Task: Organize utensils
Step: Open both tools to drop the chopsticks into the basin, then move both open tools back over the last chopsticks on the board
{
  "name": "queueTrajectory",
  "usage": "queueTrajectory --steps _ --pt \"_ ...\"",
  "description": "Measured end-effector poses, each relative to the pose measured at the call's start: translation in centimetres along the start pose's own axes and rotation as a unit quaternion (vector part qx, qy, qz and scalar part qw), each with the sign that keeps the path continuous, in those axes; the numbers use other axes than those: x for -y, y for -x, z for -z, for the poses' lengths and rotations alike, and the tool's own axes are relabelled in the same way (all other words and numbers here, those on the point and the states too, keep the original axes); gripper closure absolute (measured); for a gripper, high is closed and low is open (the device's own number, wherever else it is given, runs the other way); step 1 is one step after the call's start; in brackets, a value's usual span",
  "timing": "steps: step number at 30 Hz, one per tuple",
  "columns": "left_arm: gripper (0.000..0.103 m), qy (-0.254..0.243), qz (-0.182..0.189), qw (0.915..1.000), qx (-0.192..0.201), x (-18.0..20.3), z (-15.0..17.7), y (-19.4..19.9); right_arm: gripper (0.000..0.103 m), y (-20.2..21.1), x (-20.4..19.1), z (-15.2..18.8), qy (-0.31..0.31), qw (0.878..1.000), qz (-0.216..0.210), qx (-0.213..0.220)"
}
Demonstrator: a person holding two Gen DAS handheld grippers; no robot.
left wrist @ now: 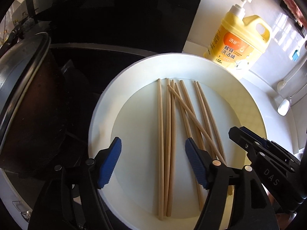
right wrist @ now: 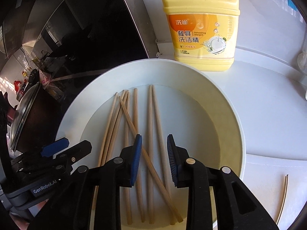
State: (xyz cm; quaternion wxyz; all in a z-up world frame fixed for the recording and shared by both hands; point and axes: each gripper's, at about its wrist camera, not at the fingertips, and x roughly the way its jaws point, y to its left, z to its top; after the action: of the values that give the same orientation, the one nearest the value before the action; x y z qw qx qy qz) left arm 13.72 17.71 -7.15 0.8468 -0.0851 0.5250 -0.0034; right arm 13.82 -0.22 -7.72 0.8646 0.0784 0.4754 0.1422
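Several wooden chopsticks (left wrist: 168, 124) (right wrist: 149, 115) lie loosely on a round white plate (left wrist: 99, 118) (right wrist: 67, 118), mostly side by side, with one crossing the others at a slant. My left gripper (left wrist: 152, 153) hovers over the near ends of the left-hand chopsticks, its blue-padded jaws wide open and gripping nothing. My right gripper (right wrist: 154, 143) hangs over the plate's near side. Its jaws stand partly open above three chopsticks, and the pads press on none. Each gripper also shows at the edge of the other's view, the left gripper (right wrist: 57, 145) and the right gripper (left wrist: 241, 134).
A yellow dish-detergent bottle (left wrist: 239, 40) (right wrist: 201, 34) stands just behind the plate on the white counter. A dark pot with a lid (left wrist: 25, 95) (right wrist: 25, 111) sits on the black stove (left wrist: 96, 28) to the left. A white spoon (left wrist: 284, 105) lies at the far right.
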Motion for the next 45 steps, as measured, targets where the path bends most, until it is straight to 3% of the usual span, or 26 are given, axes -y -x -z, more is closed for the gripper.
queueTrajectory --steps 9,25,31,37,45 --pt "0.021 -0.001 0.004 0.9999 0.010 -0.7 0.6 1.6 0.066 2.4 -0.7 1.1 -0.002 1.000 0.001 0.020" --pt "0.018 -0.019 0.029 0.9992 0.021 -1.4 1.9 3.6 0.056 5.8 -1.7 4.1 -0.018 0.998 0.017 0.060" --pt "0.012 -0.042 0.038 0.9979 0.033 -0.3 2.6 4.8 0.049 8.4 -1.4 6.3 -0.030 0.996 0.028 0.077" --pt "0.009 -0.069 0.047 0.9957 0.039 2.7 3.6 5.6 0.039 11.9 1.2 9.6 -0.049 0.993 0.054 0.097" --pt "0.007 -0.103 0.075 0.9902 0.057 9.7 6.4 6.9 0.039 15.7 8.9 15.3 -0.098 0.985 0.109 0.094"
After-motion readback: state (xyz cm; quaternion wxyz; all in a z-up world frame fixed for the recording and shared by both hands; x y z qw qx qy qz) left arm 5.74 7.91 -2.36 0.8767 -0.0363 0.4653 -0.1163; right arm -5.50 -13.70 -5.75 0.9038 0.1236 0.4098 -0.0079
